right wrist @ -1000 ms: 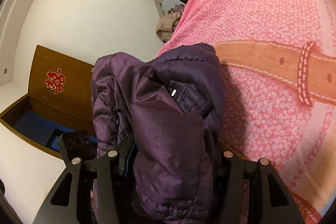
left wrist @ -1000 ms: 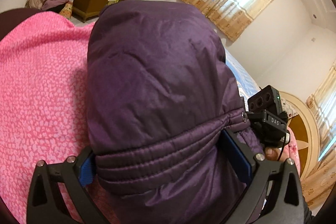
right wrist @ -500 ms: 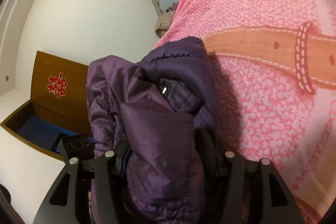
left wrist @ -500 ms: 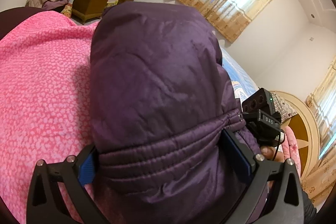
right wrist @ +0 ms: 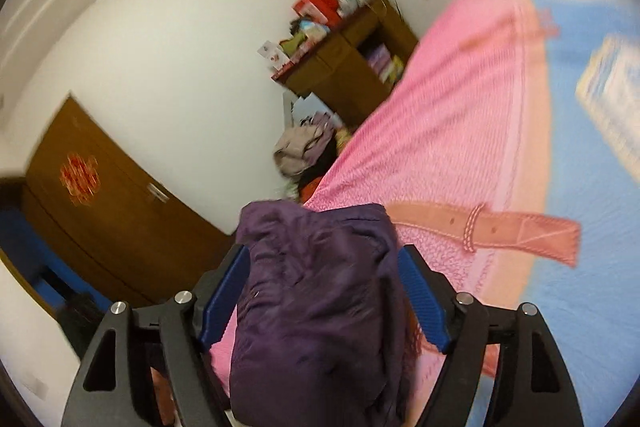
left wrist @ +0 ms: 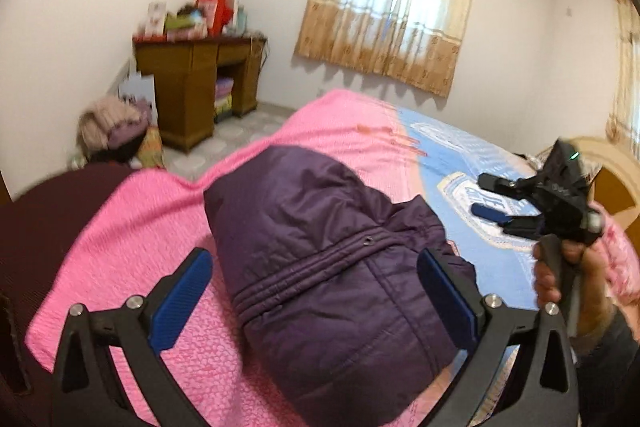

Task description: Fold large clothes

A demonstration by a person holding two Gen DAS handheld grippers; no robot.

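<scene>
Left wrist view shows the left gripper [left wrist: 316,301] spread wide, its blue pads clear of the folded dark purple quilted jacket [left wrist: 320,259], which lies on the pink patterned bedspread [left wrist: 132,227] directly ahead and between the fingers, long axis running away from the camera. Farther right, the right gripper [left wrist: 494,197] hangs over the blue part of the bed, held by a hand [left wrist: 560,275]. From the right wrist, its jaws have just been opening; the jacket bundle sits between the pads, seemingly released. Both hands look equally near.
</scene>
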